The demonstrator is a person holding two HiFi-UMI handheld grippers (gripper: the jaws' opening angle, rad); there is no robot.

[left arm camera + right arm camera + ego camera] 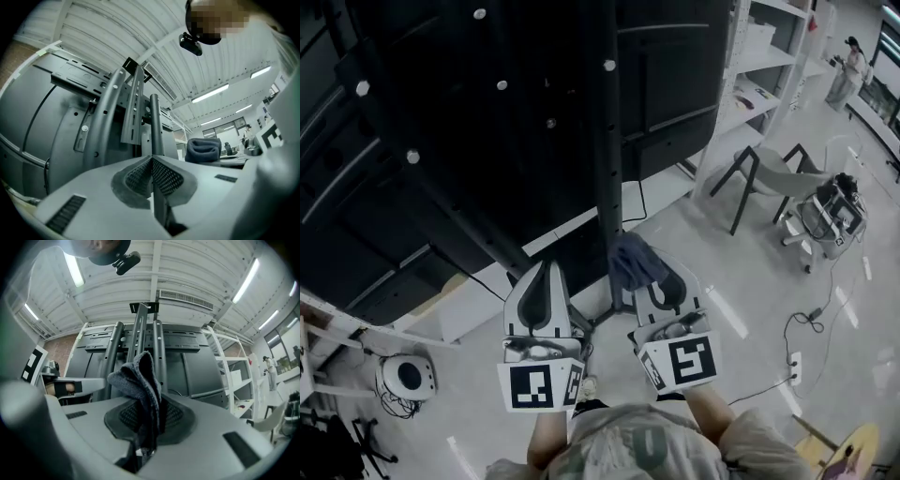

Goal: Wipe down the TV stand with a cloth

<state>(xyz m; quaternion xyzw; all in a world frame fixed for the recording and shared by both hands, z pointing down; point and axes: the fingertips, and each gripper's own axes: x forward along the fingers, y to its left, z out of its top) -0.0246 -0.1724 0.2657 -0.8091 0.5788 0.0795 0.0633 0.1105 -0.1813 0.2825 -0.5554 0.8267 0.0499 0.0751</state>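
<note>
The black TV stand (602, 141) rises in front of me, its upright posts carrying the dark back of a TV (487, 84). In the right gripper view the posts (139, 336) stand straight ahead. My right gripper (654, 279) is shut on a blue-grey cloth (630, 259), which bunches up out of the jaws (139, 383) close to the foot of the centre post. My left gripper (546, 272) hovers beside it on the left, shut with nothing held; its ribbed pads (165, 176) meet. From the left gripper view the cloth (203, 149) shows to the right.
White shelving (756, 84) stands right of the TV. A chair (773, 178) and a small cart of equipment (834, 211) are on the floor to the right. Cables and a power strip (795, 367) lie nearby. A round white device (405, 375) sits lower left. A person (847, 71) stands far back.
</note>
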